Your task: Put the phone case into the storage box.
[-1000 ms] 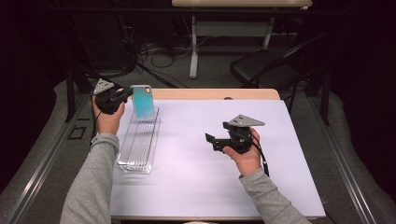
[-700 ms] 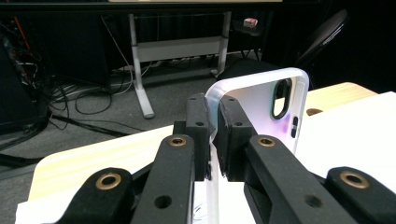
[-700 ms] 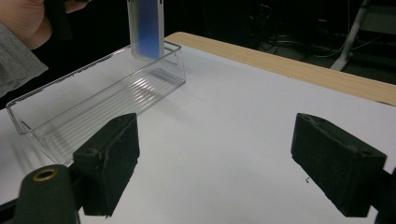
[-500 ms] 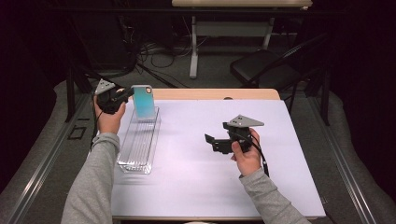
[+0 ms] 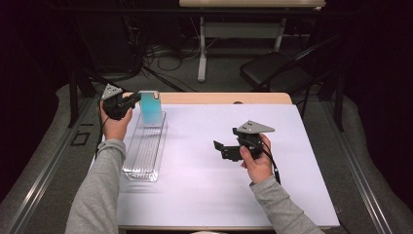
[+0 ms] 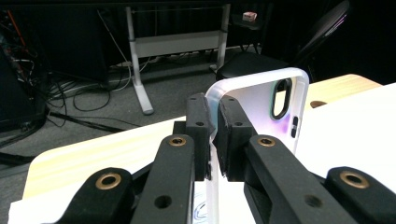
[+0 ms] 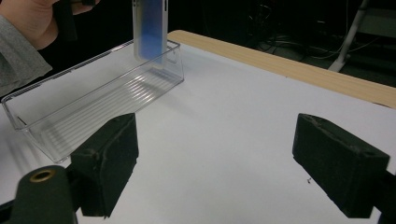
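Looking from above, the left gripper (image 5: 130, 101) clamps a phone case (image 5: 150, 108) by its edge, long axis upright, over the far end of the clear tray (image 5: 144, 155); the tray runs lengthwise toward the person. Along the left gripper's jaws, the pads (image 6: 233, 126) pinch the case's rim. From the right gripper (image 7: 229, 163), jaws spread and empty, well apart from the case hanging just above the tray floor.

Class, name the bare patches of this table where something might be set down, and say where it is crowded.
Free: the white table between the tray and the right gripper, and right of that gripper. Crowded: the tray's far end, where the left gripper holds the phone case.
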The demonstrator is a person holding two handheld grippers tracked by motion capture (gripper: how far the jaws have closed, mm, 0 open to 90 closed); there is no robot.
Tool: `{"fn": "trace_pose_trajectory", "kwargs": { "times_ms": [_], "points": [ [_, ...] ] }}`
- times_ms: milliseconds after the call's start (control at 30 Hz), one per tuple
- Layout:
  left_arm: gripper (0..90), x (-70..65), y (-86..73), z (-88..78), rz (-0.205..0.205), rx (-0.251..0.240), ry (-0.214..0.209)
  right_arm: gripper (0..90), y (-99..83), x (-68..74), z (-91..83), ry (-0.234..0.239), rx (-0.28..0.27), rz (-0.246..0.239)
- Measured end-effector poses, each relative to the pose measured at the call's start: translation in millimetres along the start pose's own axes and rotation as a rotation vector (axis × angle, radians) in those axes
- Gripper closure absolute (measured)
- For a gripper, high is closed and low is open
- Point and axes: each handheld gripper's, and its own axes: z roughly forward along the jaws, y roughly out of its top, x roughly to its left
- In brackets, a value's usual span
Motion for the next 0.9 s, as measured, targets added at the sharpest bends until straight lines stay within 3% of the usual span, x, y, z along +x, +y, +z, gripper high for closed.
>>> {"fn": "trace_pose_trajectory", "kwargs": {
  "times_ms": [300,900],
  "points": [
    [84.3,1.2,-1.0,1.4,0.001,-0.009,-0.01,13.9,-2.4,0.6,1.5,-0.045,-0.008,-0.041],
    [84.3,5.9,-9.1,4.2,-0.002,-0.015,-0.017,13.9,-3.5,1.0,1.3,-0.053,-0.007,-0.05]
  ]
}}
